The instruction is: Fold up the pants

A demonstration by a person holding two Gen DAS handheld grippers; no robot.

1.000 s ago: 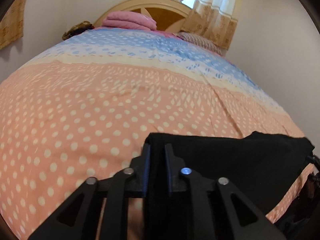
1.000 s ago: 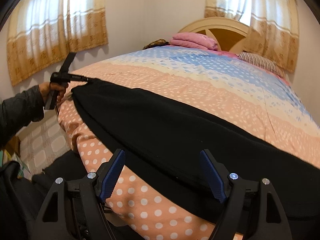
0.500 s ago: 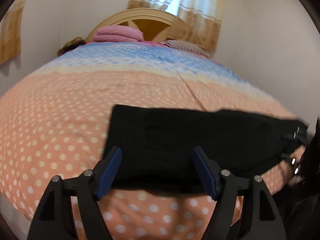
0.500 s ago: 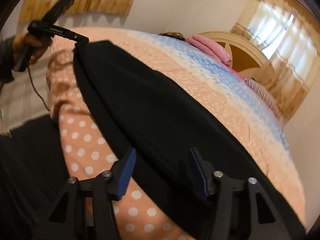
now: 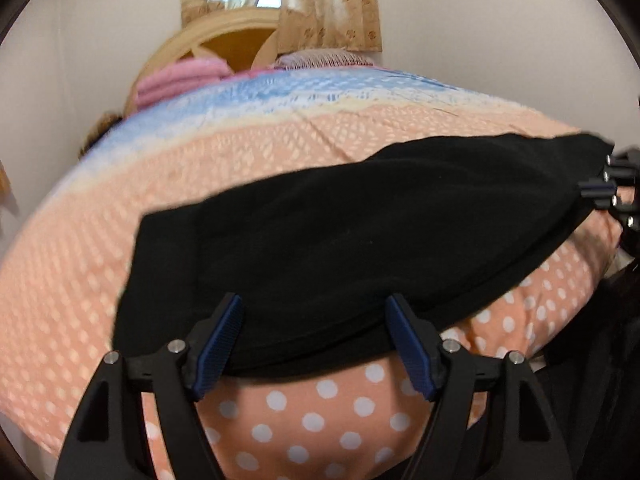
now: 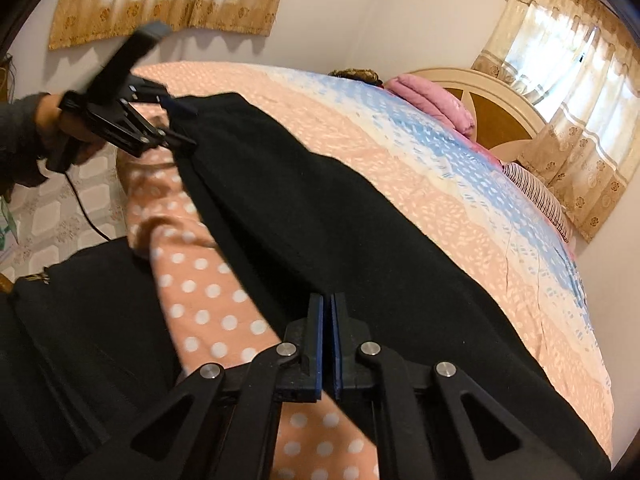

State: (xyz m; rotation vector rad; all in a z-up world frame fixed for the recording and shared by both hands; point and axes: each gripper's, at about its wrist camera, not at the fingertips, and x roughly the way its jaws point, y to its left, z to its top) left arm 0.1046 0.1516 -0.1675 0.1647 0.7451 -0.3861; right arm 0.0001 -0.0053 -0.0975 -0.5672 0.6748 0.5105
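Right gripper (image 6: 328, 340) has its blue pads pressed together, and going by its own wrist view they're pinching the near edge of the black pants (image 6: 320, 216) right where the cloth meets the side of the bed. Left gripper (image 5: 312, 344) is spread wide, pads either side of the near hem but not squeezing anything; the cloth just lies between them.

The pants are laid out long along the near side of the bed (image 5: 200, 168), on the peach polka-dot cover, already looking doubled leg over leg, with the near edge running along the mattress edge. A pink folded blanket (image 6: 432, 100) sits well away by the headboard, so nothing's in the way.

How it'll handle, my guess: soft, thickish knit or fleece, light and totally floppy. It'll sag between two grips and drag on the cover rather than slide clean. Not fragile, not slippery, but the layers can creep apart.

So grab at the ends and corners, catching every layer in the pinch, not just the top one. A mid-edge pinch only lifts a little tent. I'd get the left one onto the hem corner before carrying anything over.
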